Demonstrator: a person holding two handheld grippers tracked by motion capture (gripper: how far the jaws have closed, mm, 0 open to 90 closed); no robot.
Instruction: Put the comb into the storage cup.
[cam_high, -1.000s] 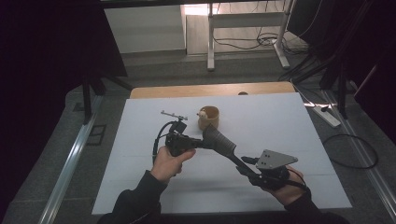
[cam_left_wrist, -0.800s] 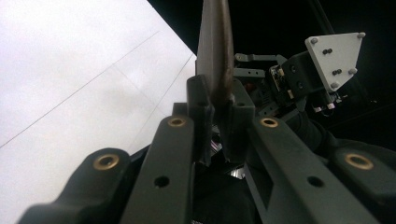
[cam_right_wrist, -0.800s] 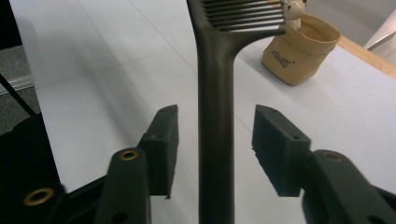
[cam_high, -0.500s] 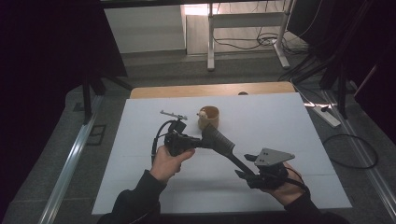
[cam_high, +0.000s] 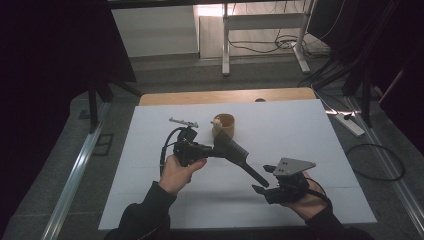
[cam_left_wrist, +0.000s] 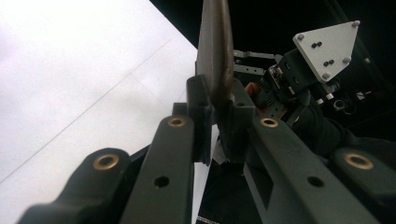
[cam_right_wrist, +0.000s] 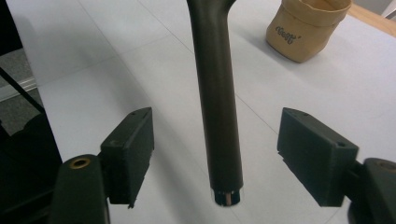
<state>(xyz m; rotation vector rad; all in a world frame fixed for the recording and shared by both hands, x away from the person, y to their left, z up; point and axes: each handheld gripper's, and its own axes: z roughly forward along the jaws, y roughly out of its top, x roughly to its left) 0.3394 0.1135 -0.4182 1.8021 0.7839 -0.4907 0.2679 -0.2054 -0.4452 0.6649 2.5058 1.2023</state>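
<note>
My left gripper (cam_high: 210, 151) is shut on the flat brown end of a dark utensil (cam_high: 235, 150), held above the white table; in the left gripper view the pads (cam_left_wrist: 201, 100) pinch the thin blade (cam_left_wrist: 215, 46). The utensil's round dark handle (cam_right_wrist: 217, 93) runs down to my right gripper (cam_high: 263, 178), whose jaws have just been opening. They stand wide on either side of the handle's metal-tipped end without touching it. A tan paper cup (cam_high: 223, 127) stands just behind the utensil's head.
A small grey metal tool (cam_high: 182, 122) lies on the white table sheet (cam_high: 310, 135) left of the cup, which holds something pale (cam_high: 217, 121). A wooden strip (cam_high: 175, 98) edges the far side. Cables and a power strip (cam_high: 350, 125) lie on the floor at right.
The right gripper's jaws have spread apart and let go of the utensil's handle. The left gripper keeps its grip, and neither hand has shifted.
</note>
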